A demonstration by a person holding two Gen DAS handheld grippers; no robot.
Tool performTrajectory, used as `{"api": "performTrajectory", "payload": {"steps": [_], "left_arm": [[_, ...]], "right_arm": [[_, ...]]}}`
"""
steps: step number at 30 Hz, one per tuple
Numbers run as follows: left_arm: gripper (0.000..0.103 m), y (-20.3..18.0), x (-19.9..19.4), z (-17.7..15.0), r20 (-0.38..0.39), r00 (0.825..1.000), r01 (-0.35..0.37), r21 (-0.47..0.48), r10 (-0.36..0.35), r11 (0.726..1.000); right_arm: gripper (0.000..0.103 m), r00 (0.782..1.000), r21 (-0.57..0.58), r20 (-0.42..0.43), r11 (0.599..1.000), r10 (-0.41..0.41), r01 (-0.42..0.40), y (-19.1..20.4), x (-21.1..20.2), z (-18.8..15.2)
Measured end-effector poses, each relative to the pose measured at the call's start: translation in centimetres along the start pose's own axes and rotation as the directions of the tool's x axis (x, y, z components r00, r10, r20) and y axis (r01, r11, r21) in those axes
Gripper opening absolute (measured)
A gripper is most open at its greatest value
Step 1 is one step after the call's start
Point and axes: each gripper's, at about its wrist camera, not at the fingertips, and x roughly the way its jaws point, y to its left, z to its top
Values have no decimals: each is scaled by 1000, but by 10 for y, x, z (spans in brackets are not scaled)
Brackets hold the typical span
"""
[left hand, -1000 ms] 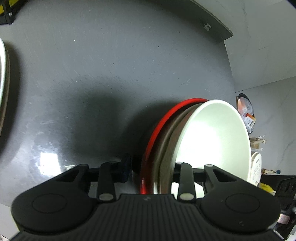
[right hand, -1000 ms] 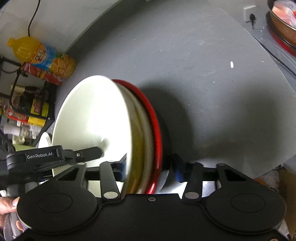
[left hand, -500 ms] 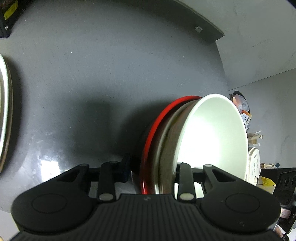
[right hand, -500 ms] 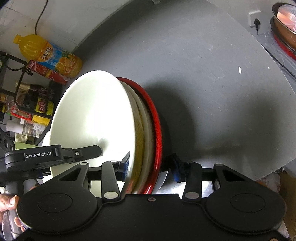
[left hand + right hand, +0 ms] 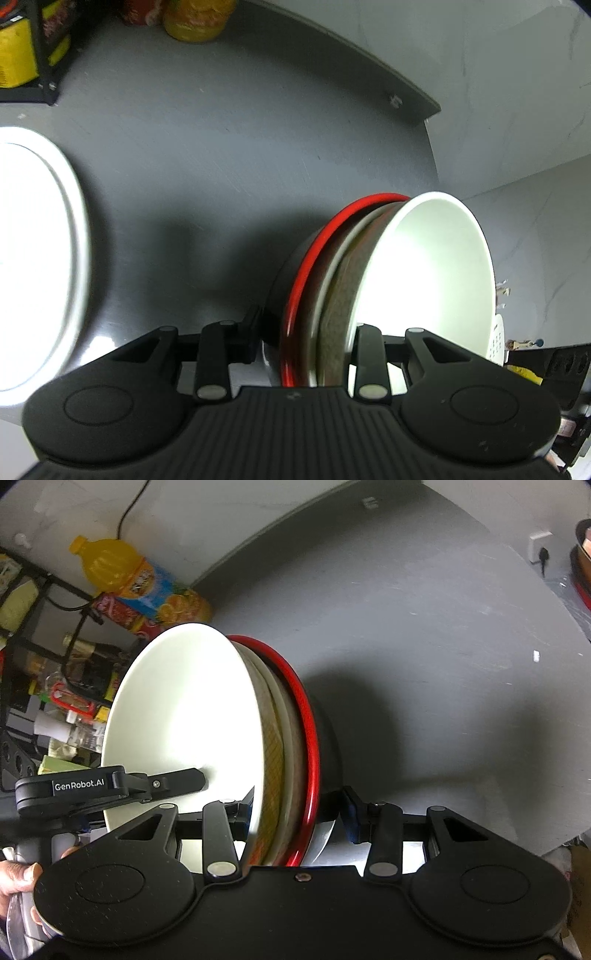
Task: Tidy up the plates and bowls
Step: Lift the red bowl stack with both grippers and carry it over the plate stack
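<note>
**Two grippers hold a stack of bowls above a grey counter**

The left gripper [image 5: 306,332] and right gripper [image 5: 295,805] each clamp their fingers on the nested bowl stack [image 5: 221,731], held on edge over the grey counter [image 5: 221,155]. The stack's lower rim is hidden behind both grippers. Beyond the stack stands a juice bottle [image 5: 136,579]; left of it, an overexposed white plate [image 5: 37,258] is cut off.

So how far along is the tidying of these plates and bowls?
Several dishes already look nested into one stack: a white bowl on top, a red-rimmed dish at the bottom. In hand: the left gripper and right gripper both clamp that stack above the grey table. Left: setting it down; a white plate lies apart on the table.
</note>
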Motion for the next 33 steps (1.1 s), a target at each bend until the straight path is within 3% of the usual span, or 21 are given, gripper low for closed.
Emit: {"api": "performTrajectory", "payload": {"steps": [11,33], "left_arm": [[32,41,-52,9,70,998,1,-33,1,999],[32,139,-130,14,137,990,-7,-122,23,993]], "right_arm": [[42,999,-68,-8,997,44,-44,60,17,2],[42,996,-175,-59,981,73,-82,165,59,-19]]}}
